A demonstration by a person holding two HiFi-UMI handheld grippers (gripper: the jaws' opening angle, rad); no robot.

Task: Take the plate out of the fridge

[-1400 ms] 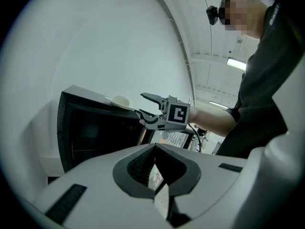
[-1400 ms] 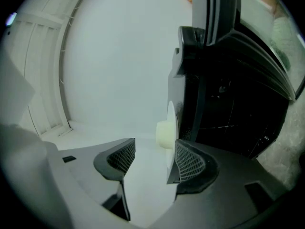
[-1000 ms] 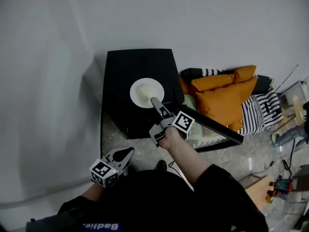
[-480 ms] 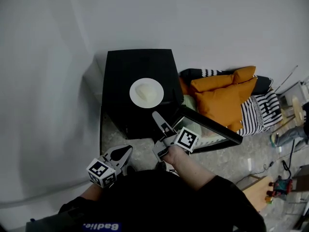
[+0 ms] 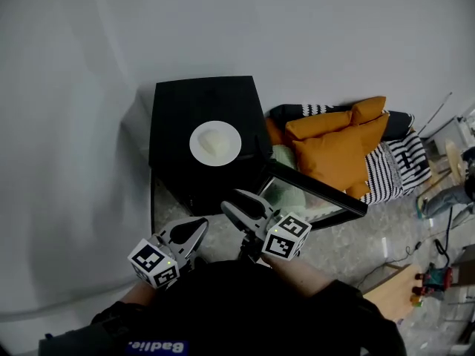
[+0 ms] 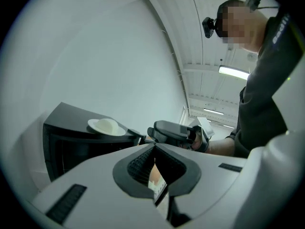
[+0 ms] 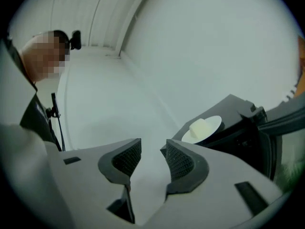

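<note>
— What is carried on top of the black fridge [image 5: 204, 99]?
— A white plate [image 5: 197, 149] is set there, near the front edge, and a pale lump [image 5: 217, 142] is borne on it.
— And the fridge itself?
— It is stood on the speckled floor [image 5: 345, 242], against the wall [image 5: 297, 35], with its door [image 5: 319, 191] seen open.

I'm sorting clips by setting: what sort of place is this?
Probably a lived-in room: a small black fridge against a bare white wall, orange cushions on a striped throw beside it, and cables on the floor.

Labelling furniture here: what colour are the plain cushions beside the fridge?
Orange; the cushions show best in the head view.
</note>
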